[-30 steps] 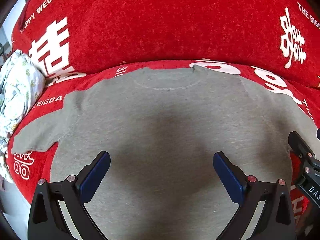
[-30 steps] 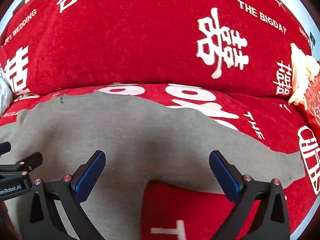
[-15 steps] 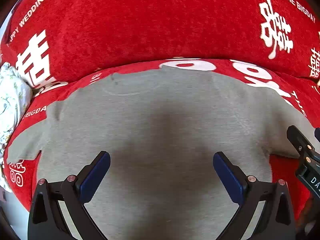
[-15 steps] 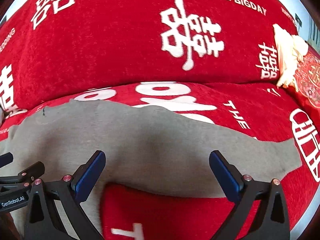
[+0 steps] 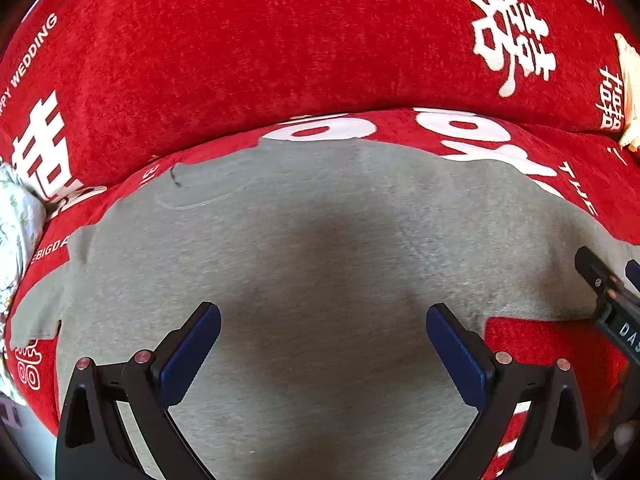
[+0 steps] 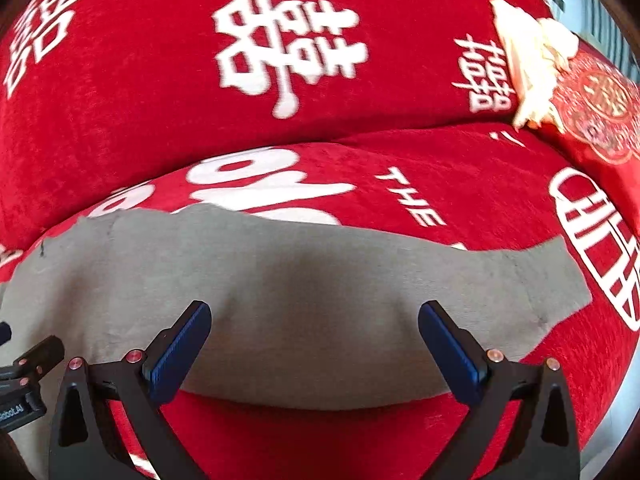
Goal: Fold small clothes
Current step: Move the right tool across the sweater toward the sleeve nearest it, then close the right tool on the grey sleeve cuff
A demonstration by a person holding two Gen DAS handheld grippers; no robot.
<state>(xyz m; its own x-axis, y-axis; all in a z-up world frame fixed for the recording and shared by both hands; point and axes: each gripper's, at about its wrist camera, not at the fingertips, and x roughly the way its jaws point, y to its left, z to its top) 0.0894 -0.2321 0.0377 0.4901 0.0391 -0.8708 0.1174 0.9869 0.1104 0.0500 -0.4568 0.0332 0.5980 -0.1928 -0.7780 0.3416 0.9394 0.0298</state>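
A small grey T-shirt [image 5: 304, 256] lies flat on a red sofa seat, neckline toward the backrest, sleeves spread left and right. My left gripper [image 5: 322, 344] is open and empty, hovering over the shirt's body. My right gripper [image 6: 314, 340] is open and empty above the shirt's right sleeve [image 6: 472, 292], which stretches out to the right. The right gripper's side shows at the right edge of the left wrist view [image 5: 612, 304]; the left gripper's side shows at the left edge of the right wrist view [image 6: 24, 376].
The red sofa cover [image 5: 280, 48] with white lettering rises as a backrest behind the shirt. A white floral cloth [image 5: 16, 232] lies at the far left. A cream fabric piece and a red embroidered cushion [image 6: 600, 100] sit at the far right.
Both grippers have shifted to the right over the shirt. The right gripper now looks along the right sleeve, and the left gripper sees less of the left sleeve. Both stay open.
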